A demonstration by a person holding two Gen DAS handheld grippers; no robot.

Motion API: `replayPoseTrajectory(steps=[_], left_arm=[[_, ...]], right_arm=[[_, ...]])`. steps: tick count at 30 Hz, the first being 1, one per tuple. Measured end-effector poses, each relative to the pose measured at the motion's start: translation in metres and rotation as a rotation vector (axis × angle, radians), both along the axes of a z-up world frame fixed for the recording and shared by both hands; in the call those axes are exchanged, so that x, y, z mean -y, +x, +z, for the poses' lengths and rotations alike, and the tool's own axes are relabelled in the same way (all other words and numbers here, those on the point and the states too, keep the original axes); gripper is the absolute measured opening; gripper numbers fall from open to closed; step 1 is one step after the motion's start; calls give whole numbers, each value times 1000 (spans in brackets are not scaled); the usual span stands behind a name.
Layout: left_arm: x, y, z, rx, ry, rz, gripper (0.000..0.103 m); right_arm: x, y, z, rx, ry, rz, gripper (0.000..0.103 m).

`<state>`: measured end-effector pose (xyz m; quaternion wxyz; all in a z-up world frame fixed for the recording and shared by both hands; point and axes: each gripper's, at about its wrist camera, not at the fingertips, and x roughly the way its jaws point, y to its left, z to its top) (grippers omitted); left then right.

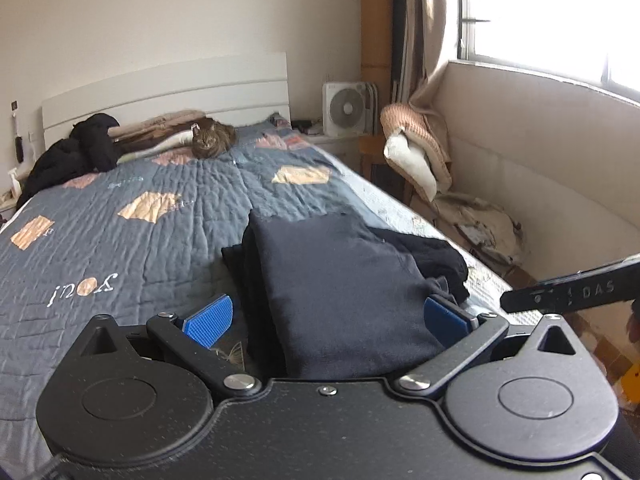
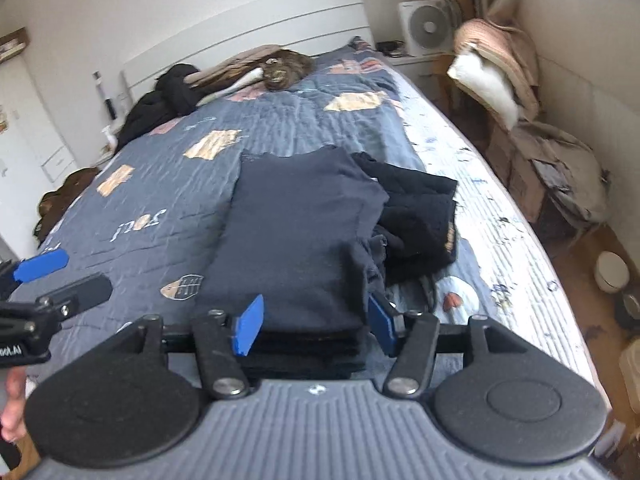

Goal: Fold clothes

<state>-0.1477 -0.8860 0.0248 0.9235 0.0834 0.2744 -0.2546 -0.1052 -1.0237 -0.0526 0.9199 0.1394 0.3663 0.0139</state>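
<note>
Navy folded sweater flat on quilted bed, beside black clothes. Left gripper wide open, right gripper open, neither pressing cloth.

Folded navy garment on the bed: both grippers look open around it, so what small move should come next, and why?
Probably draw both grippers back clear of the folded navy garment. It already lies flat and squared on the quilt, and the left gripper and right gripper show open pads. The crumpled black garment beside it looks unfolded, so it seems next.
</note>
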Motion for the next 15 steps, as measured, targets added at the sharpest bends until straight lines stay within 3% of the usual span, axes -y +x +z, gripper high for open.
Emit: replayPoseTrajectory(steps=[6, 11, 15], left_arm=[[-5, 5, 1, -96, -10, 12, 103], [-1, 7, 1, -138, 67, 13, 103], [1, 12, 6, -173, 83, -1, 103]], right_arm=[[-11, -4, 7, -6, -76, 19, 57], [-13, -2, 12, -21, -36, 30, 57], [-19, 6, 16, -32, -65, 37, 57]])
